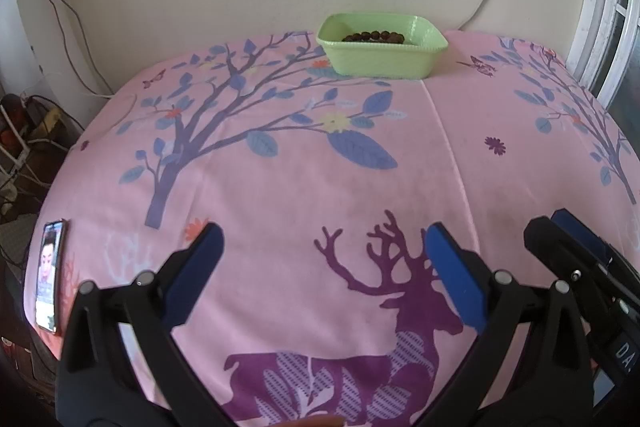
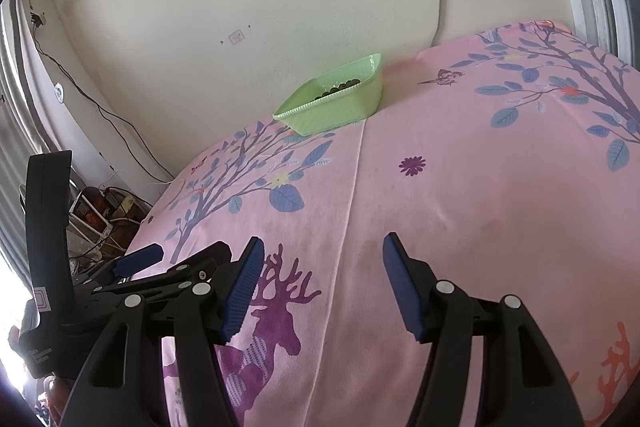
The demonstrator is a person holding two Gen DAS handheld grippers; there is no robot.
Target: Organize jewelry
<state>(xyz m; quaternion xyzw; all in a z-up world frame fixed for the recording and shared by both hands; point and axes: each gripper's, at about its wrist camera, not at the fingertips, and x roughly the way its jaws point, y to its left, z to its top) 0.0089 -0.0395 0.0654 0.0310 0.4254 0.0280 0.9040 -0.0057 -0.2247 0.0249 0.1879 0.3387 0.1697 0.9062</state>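
Note:
A light green plastic tray [image 1: 424, 61] stands at the far edge of the pink cloth, against the wall; it also shows in the right wrist view as the green tray [image 2: 320, 115]. Inside it lies a dark brown bead bracelet [image 1: 374, 37], seen as a row of dark beads [image 2: 340, 87] from the right. My left gripper [image 1: 324, 247] hovers over the near part of the cloth, open, nothing between its blue pads. My right gripper [image 2: 322, 259] is beside it, also open and empty, well short of the tray. The right gripper's fingers [image 1: 572, 231] show at the left view's right edge.
A pink cloth with tree and deer prints [image 1: 320, 167] covers the table. A phone with a lit screen [image 1: 50, 275] lies at the near left edge. Cables and clutter [image 1: 24, 131] sit on the floor to the left. A window frame [image 1: 608, 27] stands at the right.

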